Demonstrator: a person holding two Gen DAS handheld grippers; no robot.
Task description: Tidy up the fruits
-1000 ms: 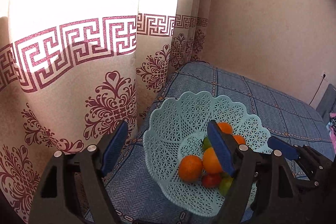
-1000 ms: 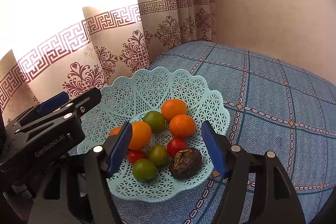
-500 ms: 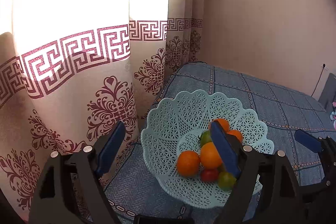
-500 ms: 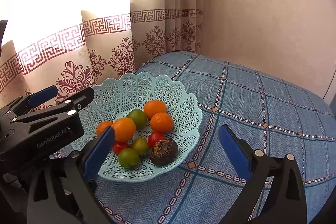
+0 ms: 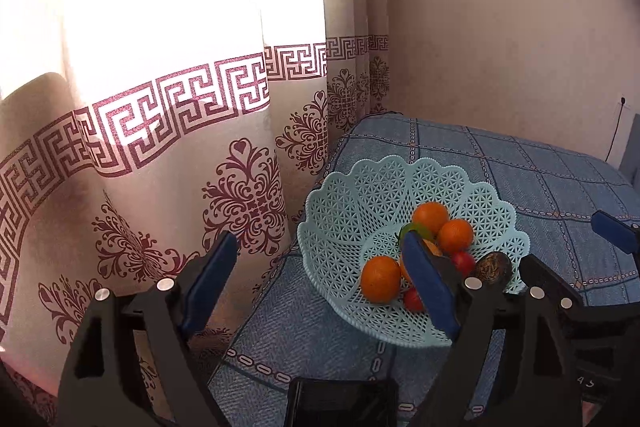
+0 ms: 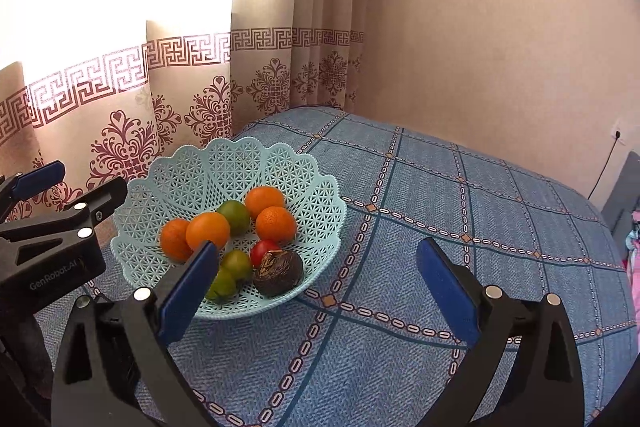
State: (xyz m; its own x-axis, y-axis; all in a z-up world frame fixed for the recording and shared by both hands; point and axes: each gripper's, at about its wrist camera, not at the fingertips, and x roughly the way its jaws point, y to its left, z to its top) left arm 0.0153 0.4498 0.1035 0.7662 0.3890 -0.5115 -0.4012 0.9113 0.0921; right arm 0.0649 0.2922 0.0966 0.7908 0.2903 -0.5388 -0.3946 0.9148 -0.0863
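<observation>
A: Which step is this?

B: Looks like the end of it. All the fruit sits in the lattice basket [image 6: 228, 167]: oranges [image 6: 208, 230], green ones [image 6: 234, 211], a red tomato [image 6: 262, 251] and a dark wrinkled fruit [image 6: 279, 271]. Right gripper [image 6: 320, 287] is spread wide and empty, basket ahead and to its left.

A: And the left gripper [image 5: 316, 291]?

B: Wide open too, holding nothing; its right-hand finger overlaps the basket's near side.

A: Next move?

B: Probably just backing clear without clipping the rim. Open bedspread [image 6: 460, 227] lies ahead and right of the right gripper; the curtain [image 5: 160, 167] and bed edge crowd the left one's left side
</observation>
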